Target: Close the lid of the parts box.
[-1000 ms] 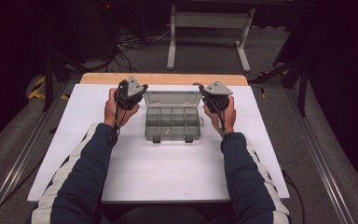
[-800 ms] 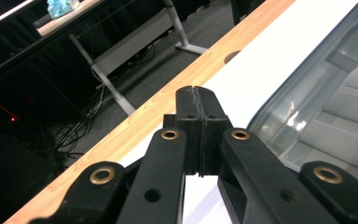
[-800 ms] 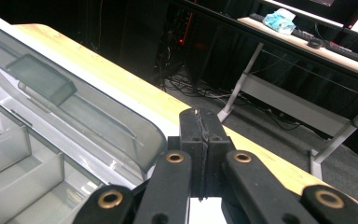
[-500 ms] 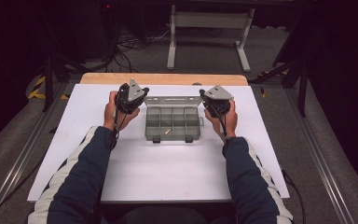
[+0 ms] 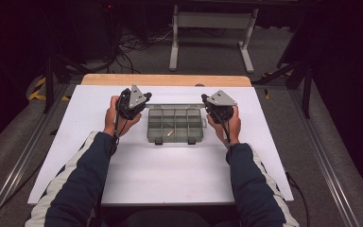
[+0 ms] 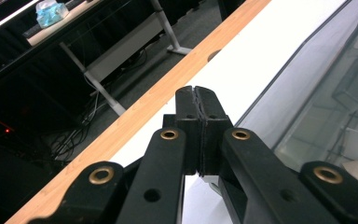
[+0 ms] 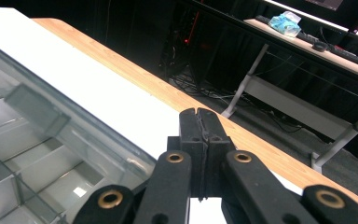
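The clear grey plastic box with many little compartments (image 5: 175, 124) sits in the middle of the white tabletop (image 5: 170, 175), and its clear lid stands open at the far side. I think it sits there so both my arms can get to it the same way. One small pale bit (image 5: 169, 134) lies in a compartment near the front edge; I cannot tell what it is.

My left tongs (image 6: 197, 100) wait just beside the left end of the box, and my right tongs (image 7: 199, 122) wait just beside the right end. Both pairs are pressed together with nothing between them. They point away from me, over the far edge with its light wooden strip (image 5: 165, 79). In the left gripper view the clear lid (image 6: 326, 88) is close by, and in the right gripper view I see the compartments (image 7: 23, 154) right next to me.

I hold one on each side because I guess I will work on the box from both ends, maybe to close the lid.
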A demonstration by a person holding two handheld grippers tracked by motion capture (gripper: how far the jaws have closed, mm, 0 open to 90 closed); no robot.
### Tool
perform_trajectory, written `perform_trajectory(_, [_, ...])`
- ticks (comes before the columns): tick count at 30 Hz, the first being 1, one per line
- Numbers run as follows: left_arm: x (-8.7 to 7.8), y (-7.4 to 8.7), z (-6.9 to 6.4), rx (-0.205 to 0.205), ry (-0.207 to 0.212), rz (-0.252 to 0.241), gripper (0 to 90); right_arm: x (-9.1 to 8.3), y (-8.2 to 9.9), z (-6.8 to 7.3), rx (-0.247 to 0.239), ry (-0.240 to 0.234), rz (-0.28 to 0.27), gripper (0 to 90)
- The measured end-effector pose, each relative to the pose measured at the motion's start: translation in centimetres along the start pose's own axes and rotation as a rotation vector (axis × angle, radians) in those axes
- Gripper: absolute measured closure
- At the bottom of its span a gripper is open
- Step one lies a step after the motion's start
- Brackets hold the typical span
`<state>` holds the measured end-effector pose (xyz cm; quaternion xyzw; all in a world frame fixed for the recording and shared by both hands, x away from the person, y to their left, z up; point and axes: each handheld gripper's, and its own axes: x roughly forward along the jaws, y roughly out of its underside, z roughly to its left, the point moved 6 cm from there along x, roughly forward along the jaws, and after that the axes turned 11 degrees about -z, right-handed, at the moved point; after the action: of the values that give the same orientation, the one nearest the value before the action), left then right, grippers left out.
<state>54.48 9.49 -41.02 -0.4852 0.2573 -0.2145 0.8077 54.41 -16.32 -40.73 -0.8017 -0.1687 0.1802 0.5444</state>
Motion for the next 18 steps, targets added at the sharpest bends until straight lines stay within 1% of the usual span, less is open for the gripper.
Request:
perform_trajectory(4, [-0.1, 0.0, -0.2, 0.002, 0.008, 0.0, 88.6, -0.3, 0.1, 0.2, 0.003, -0.011, 0.0, 90.0])
perform_trajectory(6, [-0.2, 0.0, -0.6, 0.01, 0.016, 0.0, 88.6, -0.4, 0.1, 0.5, 0.002, -0.017, 0.002, 90.0])
perform_trajectory(12, [-0.5, 0.1, -1.0, 0.009, 0.029, -0.006, 88.6, -0.7, -0.1, 1.3, -0.002, -0.042, -0.002, 90.0])
perform_trajectory(14, [-0.6, 0.1, -1.2, 0.014, 0.035, -0.006, 88.6, -0.9, -0.1, 1.7, -0.014, -0.052, -0.001, 90.0])
perform_trajectory(16, [-0.8, 0.1, -1.6, 0.008, 0.043, -0.014, 88.7, -1.1, -0.1, 2.2, -0.015, -0.066, -0.004, 90.0])
perform_trajectory(17, [-0.8, 0.1, -1.6, 0.008, 0.043, -0.014, 88.6, -1.1, -0.1, 2.2, -0.015, -0.066, -0.004, 90.0])
perform_trajectory(18, [-0.9, 0.1, -1.7, 0.005, 0.047, -0.018, 88.6, -1.2, -0.1, 2.6, -0.013, -0.077, -0.005, 90.0])
